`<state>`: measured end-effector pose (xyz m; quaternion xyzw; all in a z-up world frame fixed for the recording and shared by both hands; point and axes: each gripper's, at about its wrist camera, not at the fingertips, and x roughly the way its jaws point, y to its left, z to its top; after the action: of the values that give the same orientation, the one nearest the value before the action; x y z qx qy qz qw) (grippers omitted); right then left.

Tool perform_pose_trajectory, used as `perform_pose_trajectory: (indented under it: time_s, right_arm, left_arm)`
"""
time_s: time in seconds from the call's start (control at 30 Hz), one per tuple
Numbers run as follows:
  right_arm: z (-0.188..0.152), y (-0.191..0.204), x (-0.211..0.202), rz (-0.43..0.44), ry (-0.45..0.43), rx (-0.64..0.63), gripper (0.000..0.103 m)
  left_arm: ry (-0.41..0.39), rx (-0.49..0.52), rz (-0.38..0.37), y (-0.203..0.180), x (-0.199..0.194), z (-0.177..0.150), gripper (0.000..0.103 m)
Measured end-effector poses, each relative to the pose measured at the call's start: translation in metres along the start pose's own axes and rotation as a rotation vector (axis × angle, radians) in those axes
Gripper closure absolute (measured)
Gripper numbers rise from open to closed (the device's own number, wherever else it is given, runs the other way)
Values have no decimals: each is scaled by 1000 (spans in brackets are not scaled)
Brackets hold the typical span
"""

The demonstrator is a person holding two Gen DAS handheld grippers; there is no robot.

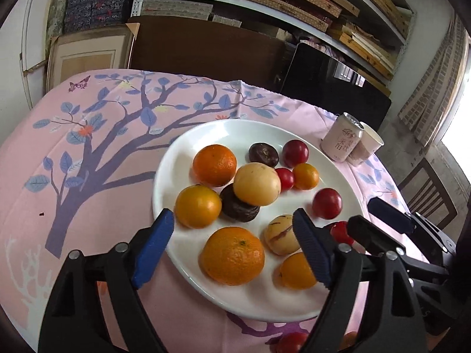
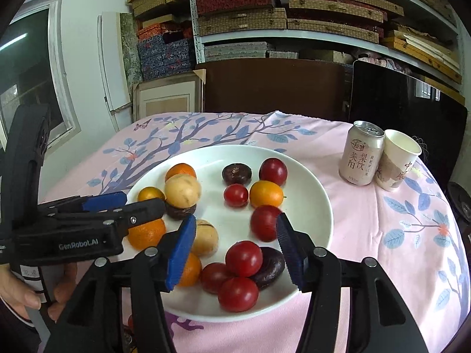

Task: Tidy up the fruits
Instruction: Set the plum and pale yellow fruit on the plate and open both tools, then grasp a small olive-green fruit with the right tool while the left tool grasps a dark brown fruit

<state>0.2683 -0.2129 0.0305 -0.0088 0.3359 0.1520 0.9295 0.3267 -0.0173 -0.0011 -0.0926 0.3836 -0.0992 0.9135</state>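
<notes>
Now your right gripper point(image 2: 235, 244) and left gripper point(image 1: 232, 244) both hang wide apart, holding nothing, over the round white plate point(image 2: 318, 206). Its small red tomatoes point(image 2: 243, 258) are soft and smooth; pinch their round middle gently.

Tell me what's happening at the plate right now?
A person holds both tools over a white plate of mixed fruit on a pink tablecloth. The left hand-held gripper hangs open over a large orange; the right hand-held gripper hangs open above the red tomatoes. Neither grips anything. A drink can and paper cup stand beyond the plate.
</notes>
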Motion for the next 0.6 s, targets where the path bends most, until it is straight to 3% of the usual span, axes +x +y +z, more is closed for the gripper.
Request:
perform_pose_trajectory:
  time_s: [0.13, 0.33, 0.4, 0.6]
  right_arm:
    - [-8, -6, -22, 12, 5, 36, 44]
    - [-32, -12, -49, -1, 53, 57, 42]
    - [-45, -11, -55, 17, 87, 59, 42]
    - [-83, 7, -68, 15, 158, -17, 42]
  left_arm:
    - [-5, 49, 58, -11, -11, -4, 22]
    - [-5, 99, 67, -23, -43, -22, 21]
    - [-6, 91, 67, -22, -55, -31, 16]
    - [10, 112, 70, -20, -78, -64, 15]
